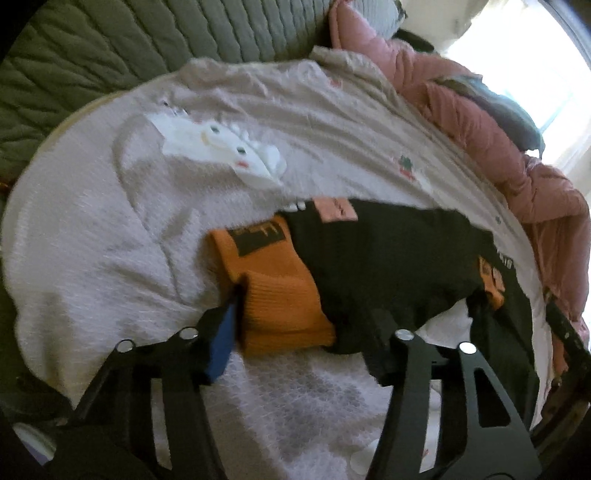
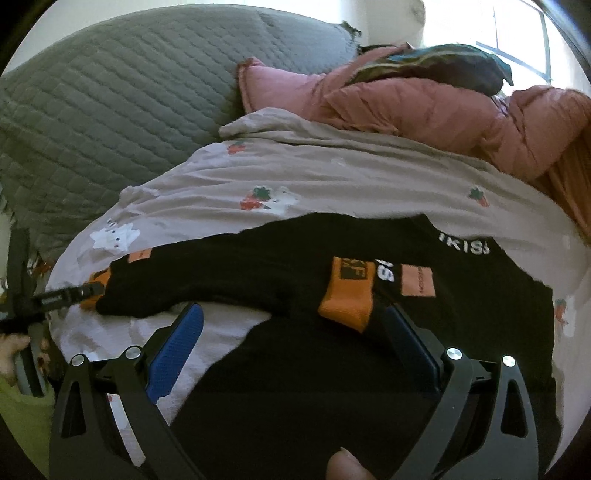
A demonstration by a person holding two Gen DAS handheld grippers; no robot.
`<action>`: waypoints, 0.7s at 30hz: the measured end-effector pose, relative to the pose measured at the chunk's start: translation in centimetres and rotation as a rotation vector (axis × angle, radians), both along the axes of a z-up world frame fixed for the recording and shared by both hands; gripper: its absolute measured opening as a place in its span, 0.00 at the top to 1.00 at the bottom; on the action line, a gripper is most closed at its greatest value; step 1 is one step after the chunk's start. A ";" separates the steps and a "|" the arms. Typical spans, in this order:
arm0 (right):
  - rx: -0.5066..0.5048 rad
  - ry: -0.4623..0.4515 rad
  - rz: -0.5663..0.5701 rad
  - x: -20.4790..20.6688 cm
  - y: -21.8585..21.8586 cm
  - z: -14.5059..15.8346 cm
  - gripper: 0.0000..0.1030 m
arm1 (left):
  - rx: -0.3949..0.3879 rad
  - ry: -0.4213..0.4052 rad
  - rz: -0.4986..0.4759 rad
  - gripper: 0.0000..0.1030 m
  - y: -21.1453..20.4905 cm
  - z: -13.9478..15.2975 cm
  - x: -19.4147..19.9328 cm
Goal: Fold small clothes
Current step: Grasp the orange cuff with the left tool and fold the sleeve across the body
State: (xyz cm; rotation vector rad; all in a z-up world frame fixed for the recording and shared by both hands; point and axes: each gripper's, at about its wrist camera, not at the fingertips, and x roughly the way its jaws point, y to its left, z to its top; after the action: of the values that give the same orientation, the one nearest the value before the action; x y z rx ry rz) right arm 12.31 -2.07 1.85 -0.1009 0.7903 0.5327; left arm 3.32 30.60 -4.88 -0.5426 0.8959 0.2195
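Bed, printed beige sheet [image 2: 332,173], grey quilt [image 2: 110,92], bright window [image 2: 517,33].
Left gripper [image 1: 303,325] clamps orange cuff [image 1: 280,295] of the black garment [image 2: 295,258]; right gripper [image 2: 295,332] spread.

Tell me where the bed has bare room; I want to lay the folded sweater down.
Free: the beige sheet left of the orange cuff, and the strip between the black sweater and pink duvet. Crowded: the near edge, where both grippers meet the sweater.
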 end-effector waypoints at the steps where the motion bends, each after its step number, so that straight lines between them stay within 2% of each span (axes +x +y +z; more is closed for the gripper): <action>1: 0.004 0.006 -0.007 0.1 -0.3 -0.3 0.05 | -0.005 0.004 0.002 0.54 0.1 -0.1 0.1; 6: 0.019 0.047 -0.041 0.8 -1.4 -1.6 0.05 | -0.059 0.003 0.010 0.54 0.9 -0.7 0.4; 8: 0.027 0.054 -0.046 0.8 -1.7 -1.7 0.05 | -0.063 0.000 0.017 0.66 1.1 -0.6 0.5; 9: 0.028 0.052 -0.046 0.8 -1.8 -1.7 0.05 | -0.062 -0.006 0.025 0.82 1.3 -0.5 0.5; 10: 0.030 0.049 -0.047 0.7 -1.9 -1.6 0.05 | -0.069 -0.016 0.028 0.88 1.4 -0.4 0.6; 13: 0.041 0.041 -0.052 0.6 -2.4 -1.3 0.05 | -0.062 -0.049 0.023 0.89 1.2 0.2 0.7; 15: 0.050 0.040 -0.057 0.7 -2.9 -1.1 0.05 | -0.053 -0.108 0.008 0.90 0.6 1.3 0.5; 21: 0.093 0.033 -0.094 0.8 -5.3 -0.5 0.05 | -0.046 -0.204 -0.042 0.90 -2.3 4.6 1.0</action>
State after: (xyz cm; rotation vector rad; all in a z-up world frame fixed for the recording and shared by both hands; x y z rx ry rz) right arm 13.15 -7.39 1.35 0.0307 0.7969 0.4824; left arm 4.28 28.26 -0.25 -0.5772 0.7140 0.1036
